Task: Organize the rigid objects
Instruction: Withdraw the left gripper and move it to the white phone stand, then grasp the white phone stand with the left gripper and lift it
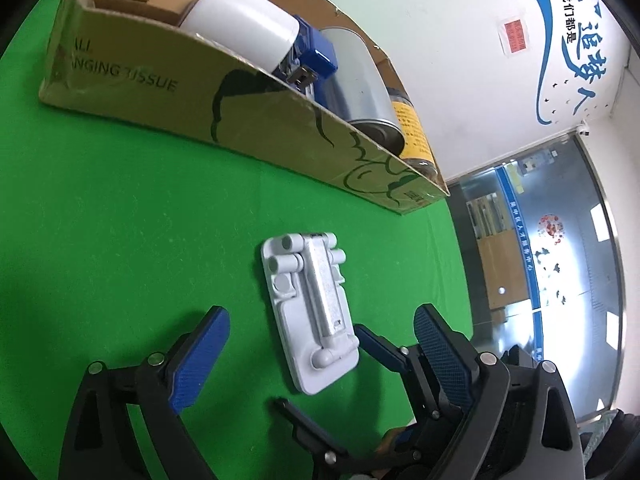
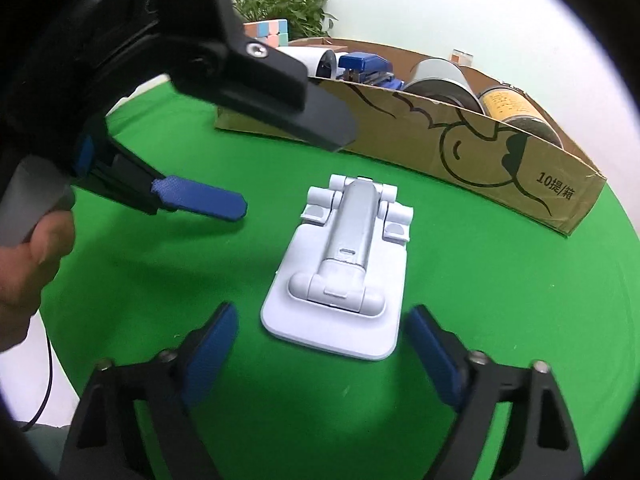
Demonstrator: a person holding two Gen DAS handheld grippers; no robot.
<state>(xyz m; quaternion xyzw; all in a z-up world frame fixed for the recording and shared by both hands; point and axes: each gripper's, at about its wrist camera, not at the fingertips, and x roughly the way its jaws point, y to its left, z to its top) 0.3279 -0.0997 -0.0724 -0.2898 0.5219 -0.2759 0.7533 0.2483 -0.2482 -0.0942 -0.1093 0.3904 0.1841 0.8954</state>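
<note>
Both my grippers sit wide open, nothing gripped: right gripper [image 2: 322, 344] straddles near end of white phone stand [image 2: 340, 268] w/o touching, left gripper [image 1: 322, 354] just beside it. Stand lies flat on green mat [image 2: 500, 300]; cardboard box [image 2: 480, 152] w/ cans, stapler, bottle beyond.

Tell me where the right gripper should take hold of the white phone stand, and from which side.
Grip the flat base plate of the phone stand across its two long edges, coming down from above. It lies folded flat on the green mat; the right gripper is open and already lined up with its near end.
</note>
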